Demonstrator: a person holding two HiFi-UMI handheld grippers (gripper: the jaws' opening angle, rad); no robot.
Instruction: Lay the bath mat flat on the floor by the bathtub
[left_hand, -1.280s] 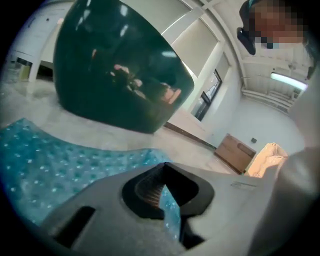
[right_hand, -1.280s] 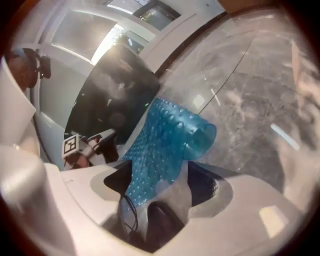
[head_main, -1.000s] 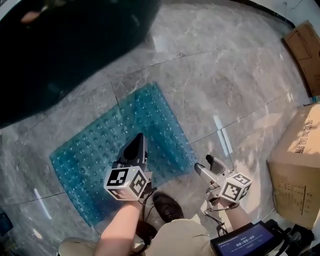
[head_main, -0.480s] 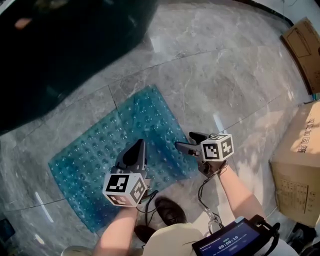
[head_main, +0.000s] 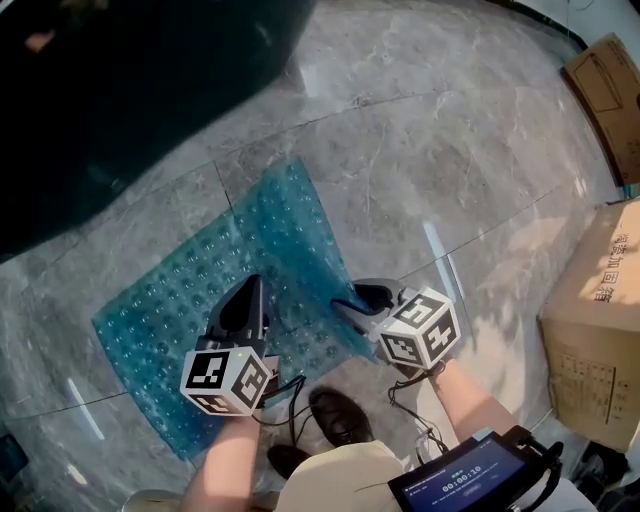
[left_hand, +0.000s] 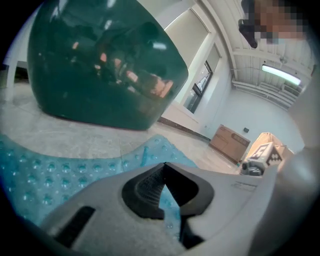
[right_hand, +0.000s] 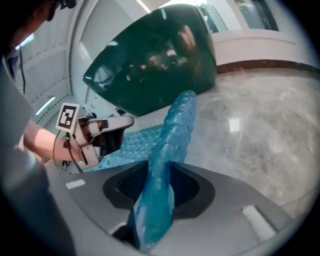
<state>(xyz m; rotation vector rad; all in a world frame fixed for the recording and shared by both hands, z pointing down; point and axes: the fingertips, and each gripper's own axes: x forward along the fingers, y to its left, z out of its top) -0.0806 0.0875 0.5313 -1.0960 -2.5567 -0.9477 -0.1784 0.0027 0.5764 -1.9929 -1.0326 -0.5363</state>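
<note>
Overhead, the dark green bathtub (head_main: 130, 100) filled the upper left corner of the head view, and the blue bath mat (head_main: 170, 300) lay just below it on the grey marble floor (head_main: 450, 150), close beside the tub but apart from it. Most of the studded mat lay spread out at a slant. The left gripper (head_main: 247, 288) hung over the mat's middle with its jaws pressed together; in the left gripper view their tips met, and only the mat underneath showed past them. Below, a dark shoe (head_main: 335, 415) stood on the floor at the mat's near edge. Further right, the right gripper (head_main: 345, 302) sat at the mat's right-hand edge. Its jaws had just been closing, and in the right gripper view they pinched that edge, which stood up between them as a raised blue ridge. At the far right, a cardboard box (head_main: 595, 330) stood well clear of the mat.
</note>
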